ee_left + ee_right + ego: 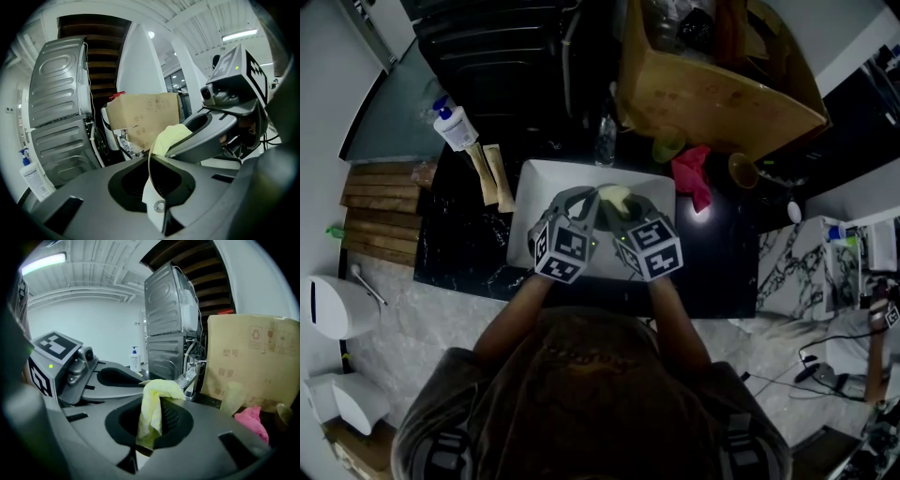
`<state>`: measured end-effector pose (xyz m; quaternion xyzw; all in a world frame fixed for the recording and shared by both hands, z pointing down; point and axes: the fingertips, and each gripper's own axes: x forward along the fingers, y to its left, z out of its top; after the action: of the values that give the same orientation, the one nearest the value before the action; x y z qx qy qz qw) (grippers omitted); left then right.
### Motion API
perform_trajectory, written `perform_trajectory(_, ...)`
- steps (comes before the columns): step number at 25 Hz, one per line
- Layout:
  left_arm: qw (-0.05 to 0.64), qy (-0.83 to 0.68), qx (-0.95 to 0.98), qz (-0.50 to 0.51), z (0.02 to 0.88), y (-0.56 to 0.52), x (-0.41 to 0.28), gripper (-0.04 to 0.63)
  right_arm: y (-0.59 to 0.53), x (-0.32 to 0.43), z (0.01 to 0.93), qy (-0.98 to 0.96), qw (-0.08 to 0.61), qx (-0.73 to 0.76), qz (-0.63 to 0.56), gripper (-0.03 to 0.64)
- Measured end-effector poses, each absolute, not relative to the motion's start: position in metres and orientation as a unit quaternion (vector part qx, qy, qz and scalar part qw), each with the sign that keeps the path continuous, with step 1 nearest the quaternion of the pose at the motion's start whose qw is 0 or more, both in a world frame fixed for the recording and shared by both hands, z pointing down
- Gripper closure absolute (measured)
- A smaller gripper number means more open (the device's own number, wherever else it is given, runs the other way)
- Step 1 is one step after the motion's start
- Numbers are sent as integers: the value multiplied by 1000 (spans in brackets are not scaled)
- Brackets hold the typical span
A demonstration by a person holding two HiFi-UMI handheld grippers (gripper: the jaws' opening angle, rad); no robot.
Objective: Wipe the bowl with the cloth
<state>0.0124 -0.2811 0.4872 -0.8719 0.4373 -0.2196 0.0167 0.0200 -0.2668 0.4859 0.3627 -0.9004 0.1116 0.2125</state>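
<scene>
White sink point(539, 187) in black counter point(722, 253). Bowl point(151, 185) on edge, rim upright, clamped in left gripper point(586, 202); right gripper point(628, 208) alongside, pinching hanging cloth point(151, 411).

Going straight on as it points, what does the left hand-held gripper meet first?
Probably the yellow cloth held in the right hand-held gripper, just beyond the gripped bowl; depth is unclear.

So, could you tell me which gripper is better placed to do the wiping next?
Right, probably. The right gripper is shut on the yellow cloth beside the bowl; the left gripper is shut on the bowl's rim, steadying it.
</scene>
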Motion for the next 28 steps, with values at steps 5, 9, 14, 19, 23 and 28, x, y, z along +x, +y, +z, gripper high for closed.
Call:
perform_trajectory(5,12,439,-872,-214,486,-282,14,571,-273,31,487,-888,214,395,93,597)
perform_trajectory(9,19,447,-868,-213,484,-282,12,569,-273,40,496,-877,229,410,104,597)
perform_trajectory(14,19,457,-863,-214,485,-285,6,563,-267,46,519,-869,259,405,115,597)
perform_trajectory(19,12,466,-860,-207,485,-287,0,563,-257,39,535,-876,279,376,118,597)
perform_trajectory(23,9,468,-860,-204,484,-287,0,565,-244,25,541,-890,286,333,123,597)
perform_trajectory(28,2,469,-860,-204,487,-288,-2,571,-236,12,535,-905,271,302,124,597)
